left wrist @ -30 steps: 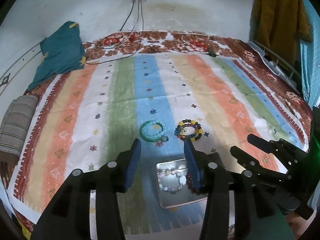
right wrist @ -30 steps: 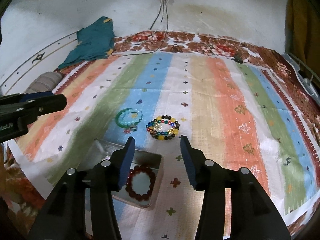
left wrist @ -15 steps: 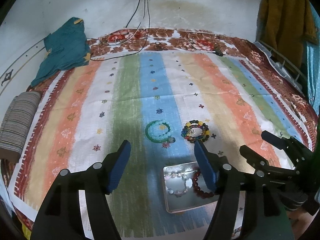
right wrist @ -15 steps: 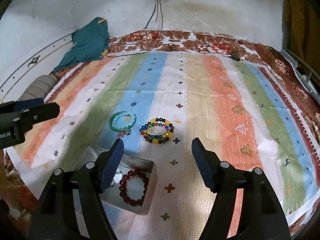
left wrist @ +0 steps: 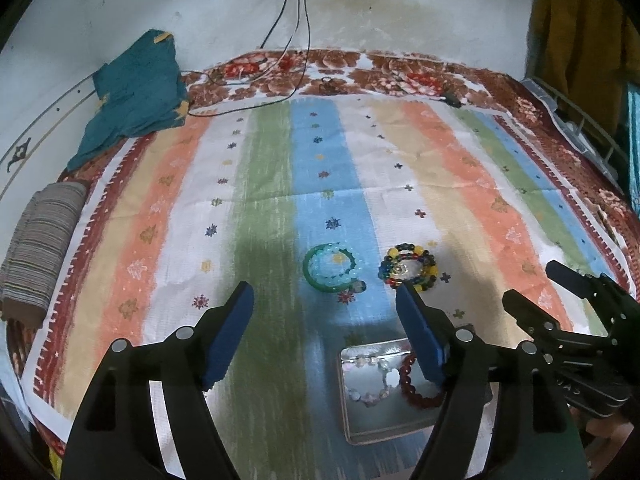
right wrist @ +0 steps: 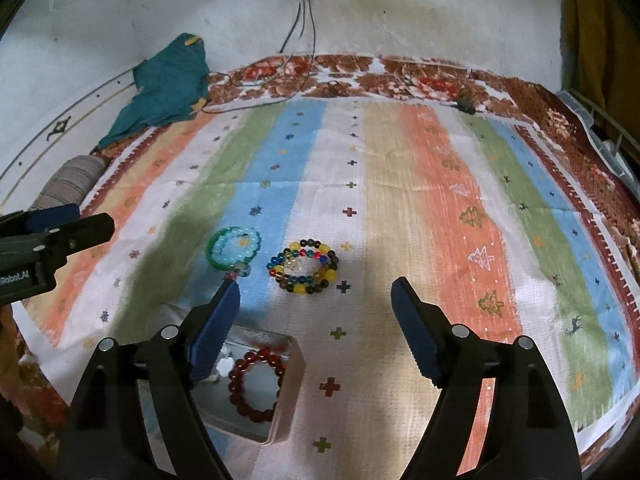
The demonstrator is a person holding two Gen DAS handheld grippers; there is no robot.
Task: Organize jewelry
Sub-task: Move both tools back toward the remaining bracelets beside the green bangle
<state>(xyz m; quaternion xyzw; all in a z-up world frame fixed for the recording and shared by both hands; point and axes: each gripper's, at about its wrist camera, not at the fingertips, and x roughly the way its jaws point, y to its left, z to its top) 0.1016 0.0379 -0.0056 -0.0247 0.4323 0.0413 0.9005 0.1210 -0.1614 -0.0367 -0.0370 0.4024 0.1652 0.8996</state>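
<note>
Left gripper (left wrist: 324,300): jaws wide, holding nothing.
Right gripper (right wrist: 316,292): jaws wide, holding nothing.
Metal tin (right wrist: 286,392): near the bedspread's (right wrist: 400,200) front edge, holding a dark red bracelet (right wrist: 256,384).
Green bracelet (right wrist: 234,248), multicolored bracelet (right wrist: 304,266): side by side mid-bedspread.

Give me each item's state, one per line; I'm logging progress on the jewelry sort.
left tool: open, empty
right tool: open, empty
metal tin: lidless, holds two bracelets
dark red bracelet: in tin
pale bracelet: in tin
green bracelet: on cloth
multicolour bracelet: on cloth
</note>
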